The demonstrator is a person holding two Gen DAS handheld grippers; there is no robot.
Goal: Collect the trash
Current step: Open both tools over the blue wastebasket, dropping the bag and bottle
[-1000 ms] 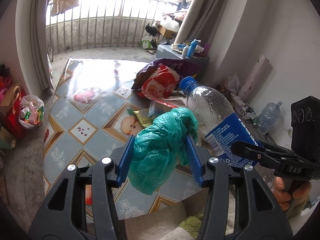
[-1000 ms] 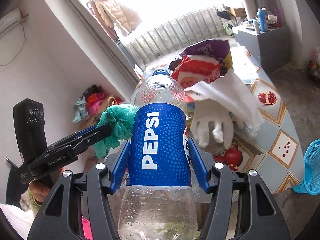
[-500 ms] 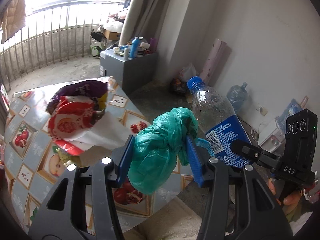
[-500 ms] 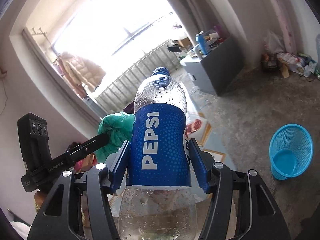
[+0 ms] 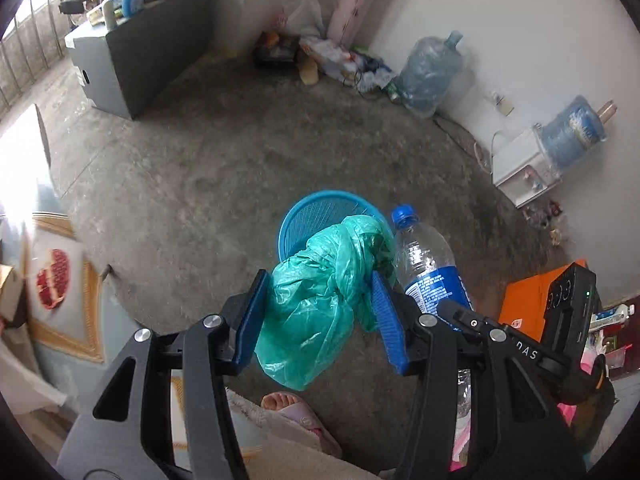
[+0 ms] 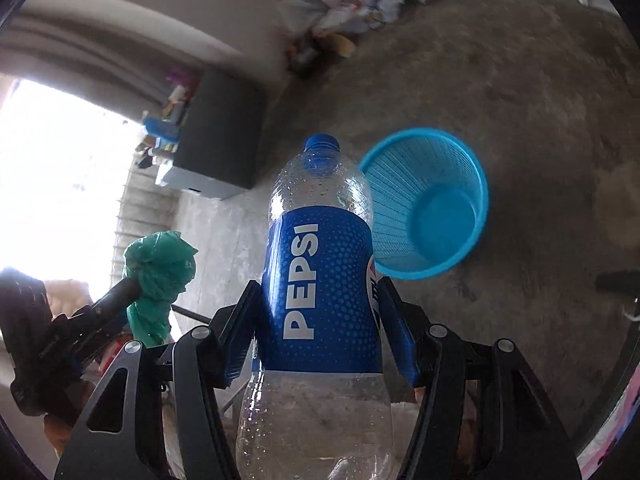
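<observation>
My left gripper (image 5: 320, 312) is shut on a crumpled green plastic bag (image 5: 320, 304), held above the concrete floor. Just beyond the bag stands a blue mesh waste basket (image 5: 308, 220), partly hidden by it. My right gripper (image 6: 320, 316) is shut on an empty clear Pepsi bottle (image 6: 316, 280) with a blue cap and label, cap pointing away. The blue basket (image 6: 436, 208) lies just right of the bottle's top in the right wrist view, its inside bare. The green bag (image 6: 160, 276) and left gripper show at lower left there; the bottle (image 5: 428, 264) shows right of the bag in the left wrist view.
A table with a fruit-pattern cloth (image 5: 60, 280) lies at the left edge. A grey cabinet (image 5: 132, 56) stands far left, litter and a water jug (image 5: 428, 72) along the wall, a white dispenser (image 5: 524, 168) at right. A person's foot in a pink slipper (image 5: 296, 412) is below.
Both grippers swung away from the table and tilted down toward the floor, still holding the bag and the bottle. The blue basket now lies just ahead of them.
</observation>
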